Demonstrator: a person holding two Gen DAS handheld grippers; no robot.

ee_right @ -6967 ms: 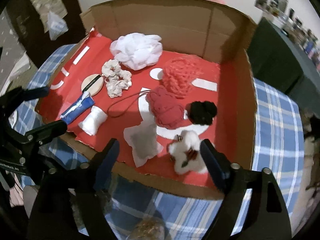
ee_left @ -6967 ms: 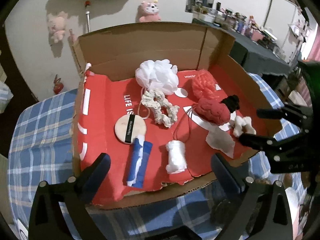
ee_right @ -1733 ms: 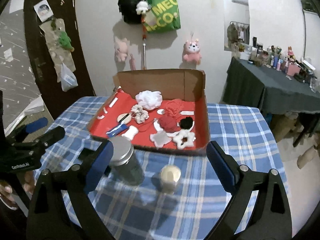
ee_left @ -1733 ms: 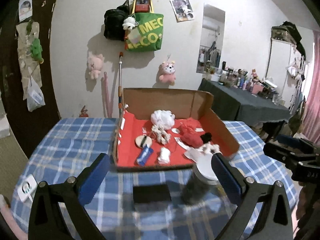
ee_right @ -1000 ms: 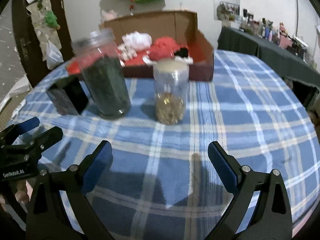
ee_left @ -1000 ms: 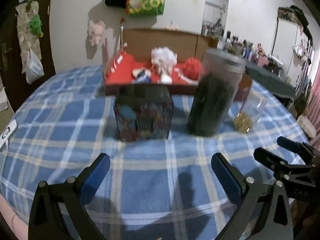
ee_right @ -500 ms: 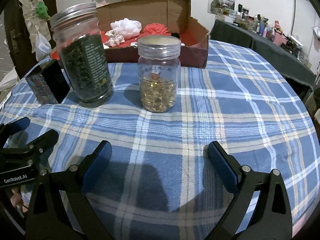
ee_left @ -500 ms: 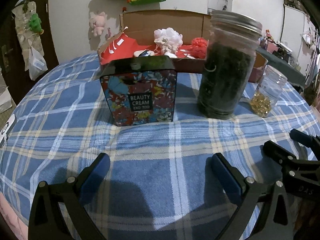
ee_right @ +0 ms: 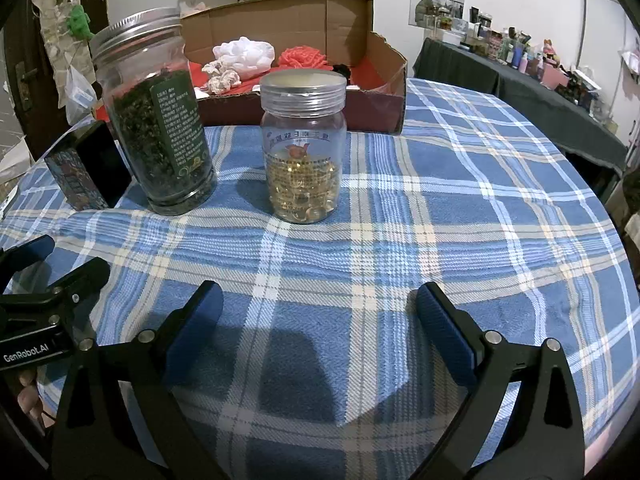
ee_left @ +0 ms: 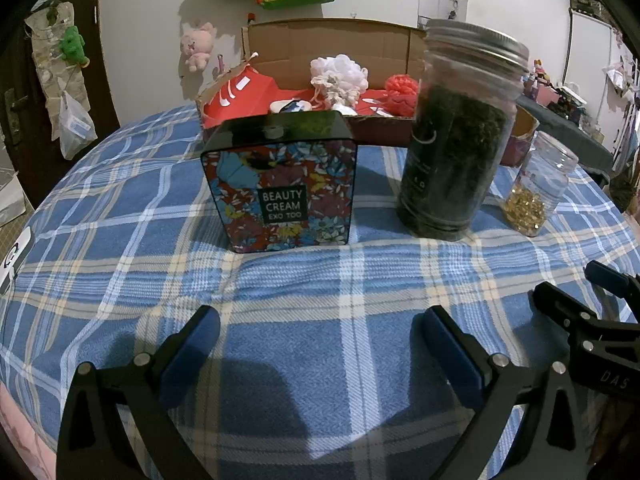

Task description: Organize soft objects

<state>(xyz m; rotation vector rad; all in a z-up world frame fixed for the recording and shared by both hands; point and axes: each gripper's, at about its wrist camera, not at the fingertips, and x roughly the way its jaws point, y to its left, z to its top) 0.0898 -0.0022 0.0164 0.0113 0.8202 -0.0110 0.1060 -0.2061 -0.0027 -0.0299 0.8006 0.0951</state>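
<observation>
Left wrist view, left to right: blue plaid woven tablecloth (ee_left: 120, 216) fills the frame, coarse twill weave. Centre left, a boxy tin (ee_left: 280, 184) with rounded corners, glossy black top, floral print face reading "BEAUTY CREAM". Just right of it, tall glass jar (ee_left: 456, 140) with ribbed metal screw lid, packed with dark green dried leaf. Far right, smaller clear plastic jar (ee_left: 536, 188), golden capsules at the bottom. Behind these, upper centre, an open cardboard box (ee_left: 328, 36) lined in red holds the soft objects: a white mesh pouf (ee_left: 344, 72), a knotted cream rope piece (ee_left: 328, 84), a red knitted lump (ee_left: 400, 86). Left gripper (ee_left: 320, 344) sits low at the bottom of the frame, level over the cloth, blue-padded fingers spread wide, nothing between them. Right wrist view: the right gripper (ee_right: 316, 320) likewise low, jaws apart and empty, facing the capsule jar at centre; fingertips of a hand (ee_right: 28, 396) at the lower left edge.
</observation>
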